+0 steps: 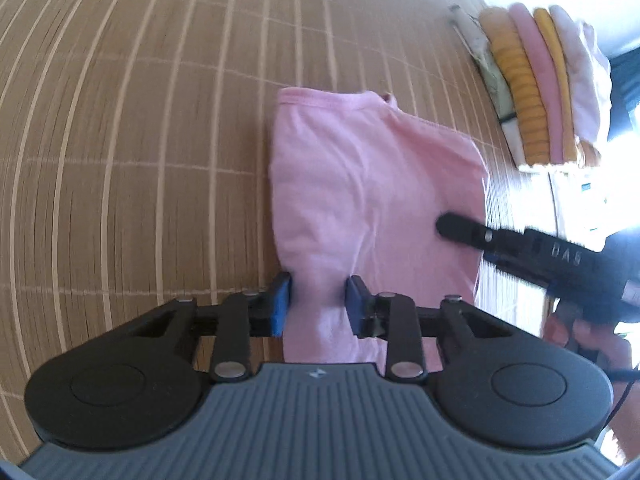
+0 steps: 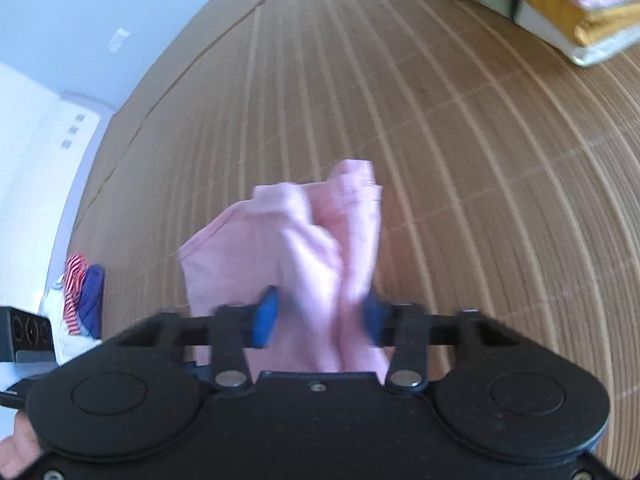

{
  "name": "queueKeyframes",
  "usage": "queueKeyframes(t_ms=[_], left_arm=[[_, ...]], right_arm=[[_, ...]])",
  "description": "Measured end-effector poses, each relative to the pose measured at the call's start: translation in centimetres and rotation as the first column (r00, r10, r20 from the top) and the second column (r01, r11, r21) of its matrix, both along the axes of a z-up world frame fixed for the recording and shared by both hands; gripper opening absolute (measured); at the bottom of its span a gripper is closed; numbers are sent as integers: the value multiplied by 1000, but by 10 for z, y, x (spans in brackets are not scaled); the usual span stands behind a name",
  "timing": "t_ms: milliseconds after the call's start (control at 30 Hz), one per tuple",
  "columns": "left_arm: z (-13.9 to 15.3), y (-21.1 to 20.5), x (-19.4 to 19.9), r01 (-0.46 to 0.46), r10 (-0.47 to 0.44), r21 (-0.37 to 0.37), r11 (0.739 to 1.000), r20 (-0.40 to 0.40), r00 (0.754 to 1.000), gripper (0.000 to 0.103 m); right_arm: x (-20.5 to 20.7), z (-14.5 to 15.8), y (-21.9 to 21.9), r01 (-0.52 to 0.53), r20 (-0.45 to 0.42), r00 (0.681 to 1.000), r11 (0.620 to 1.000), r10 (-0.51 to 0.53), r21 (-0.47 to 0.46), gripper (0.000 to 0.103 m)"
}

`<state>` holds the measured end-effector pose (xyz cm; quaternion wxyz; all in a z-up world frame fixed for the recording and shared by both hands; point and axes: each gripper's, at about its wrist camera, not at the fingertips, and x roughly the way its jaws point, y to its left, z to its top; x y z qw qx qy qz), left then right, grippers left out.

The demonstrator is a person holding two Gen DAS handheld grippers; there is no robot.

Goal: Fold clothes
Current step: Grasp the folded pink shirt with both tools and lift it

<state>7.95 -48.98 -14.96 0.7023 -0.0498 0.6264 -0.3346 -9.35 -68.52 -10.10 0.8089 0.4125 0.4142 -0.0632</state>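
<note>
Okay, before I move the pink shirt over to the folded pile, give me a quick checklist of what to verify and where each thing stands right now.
1. Left gripper has cloth between its jaws: ok, a bunched edge of the pink shirt sits between the blue pads.
2. Right gripper has cloth: ok, folds of the shirt fill its jaws.
3. Grip firm enough to lift: cannot tell, the right wrist view is blurred.
4. Shirt folded flat: not ok, it is bunched and creased at the right gripper.
5. Mat between shirt and folded stack free of clutter: ok.
6. Stack tidy enough to take another piece: ok, its layers lie level.
</note>
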Motion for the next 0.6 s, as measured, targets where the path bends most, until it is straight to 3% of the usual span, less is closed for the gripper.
queueKeyframes(t_ms=[233,367,600], left_arm=[[1,3,-3,-7,7,9,1000,-4,1000,17],[5,-4,1,-12,12,44,999,-2,1000,16],[23,-12,-16,2,-8,74,997,84,996,13]], right_arm=[[-9,1,8,21,-2,1000,1000,-21,-18,24],[-12,2,12,18,-16,1000,999,-18,-32,24],[-18,14,28,18,-6,1000,995,-19,-103,18]])
